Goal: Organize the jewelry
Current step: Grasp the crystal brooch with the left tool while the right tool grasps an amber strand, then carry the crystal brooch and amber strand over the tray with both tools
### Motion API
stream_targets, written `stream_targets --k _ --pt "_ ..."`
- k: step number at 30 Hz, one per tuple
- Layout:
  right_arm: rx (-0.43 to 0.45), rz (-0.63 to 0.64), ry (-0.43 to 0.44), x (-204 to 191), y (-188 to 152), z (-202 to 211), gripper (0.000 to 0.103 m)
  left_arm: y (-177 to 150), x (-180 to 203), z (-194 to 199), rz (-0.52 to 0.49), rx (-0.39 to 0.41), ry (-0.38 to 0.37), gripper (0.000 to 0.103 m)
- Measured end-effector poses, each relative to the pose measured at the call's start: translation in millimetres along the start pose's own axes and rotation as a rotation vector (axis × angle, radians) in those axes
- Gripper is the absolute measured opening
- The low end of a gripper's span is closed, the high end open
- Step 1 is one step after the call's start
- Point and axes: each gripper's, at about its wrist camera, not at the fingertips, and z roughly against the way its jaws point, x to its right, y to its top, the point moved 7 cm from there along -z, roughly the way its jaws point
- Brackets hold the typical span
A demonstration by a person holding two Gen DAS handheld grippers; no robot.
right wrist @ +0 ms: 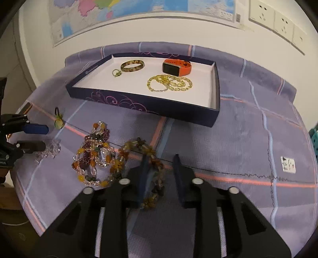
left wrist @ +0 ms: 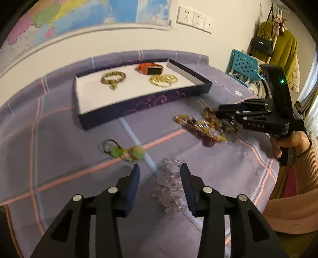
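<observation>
A dark blue tray with a white floor holds a brown bangle, an orange watch and a yellow bead necklace. On the purple cloth lie a green bead charm, a clear crystal bracelet, a mixed amber bead pile and a brown bead bracelet. My left gripper is open around the crystal bracelet. My right gripper is open astride the brown bracelet.
The cloth-covered table stands against a wall with a map and sockets. A teal chair and hanging coats are at the right. A white label lies on the cloth.
</observation>
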Motion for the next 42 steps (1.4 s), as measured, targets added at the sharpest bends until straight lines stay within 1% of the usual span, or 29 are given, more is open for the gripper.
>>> stream_targets --k 2,5,6,8,9,10,11,14,15,17,20,22,27,30,36,42 --pt "0.003 0.011 -0.006 -2 2 0 0.012 -1 6 -3 -0.022 -0.003 -0.010 0.045" --pt "0.010 -0.002 0.003 -1 3 1 0.011 -4 12 -7 -0.055 -0.014 -0.007 0.044" --pt "0.018 -0.015 0.010 0 4 3 0.011 -4 13 -8 -0.072 -0.014 0.013 0.042" --pt "0.032 -0.029 0.025 1 7 7 0.011 -4 14 -9 -0.099 -0.014 0.043 0.026" --pt "0.043 -0.035 0.030 1 8 11 0.011 -4 13 -9 -0.101 -0.014 0.053 0.023" --pt "0.057 -0.038 0.037 1 11 16 0.011 -4 12 -9 -0.100 -0.013 0.059 0.017" --pt "0.069 -0.038 0.039 0 14 20 0.011 -3 10 -9 -0.094 -0.012 0.062 0.016" --pt "0.108 -0.032 0.047 -4 24 34 0.011 0 9 -4 -0.078 0.006 0.073 0.015" --pt "0.125 -0.030 0.053 -5 27 40 0.011 1 9 -2 -0.076 0.013 0.070 0.015" --pt "0.144 -0.025 0.063 -8 32 46 0.011 5 10 4 -0.061 0.030 0.038 0.015" --pt "0.167 -0.018 0.068 -11 38 55 0.011 11 10 9 -0.056 0.048 0.040 0.015" --pt "0.181 -0.011 0.071 -13 43 61 0.011 16 11 13 -0.051 0.060 0.029 0.015" --pt "0.210 -0.006 0.072 -14 54 69 0.011 31 12 26 -0.050 0.106 0.020 0.015" --pt "0.237 0.005 0.074 -15 65 77 0.011 45 9 33 -0.045 0.141 0.016 0.015" --pt "0.282 0.011 0.076 -10 91 84 0.011 75 -1 39 -0.042 0.189 0.032 0.015" --pt "0.305 -0.014 0.087 3 120 74 0.011 100 -17 35 -0.029 0.208 0.062 0.015"
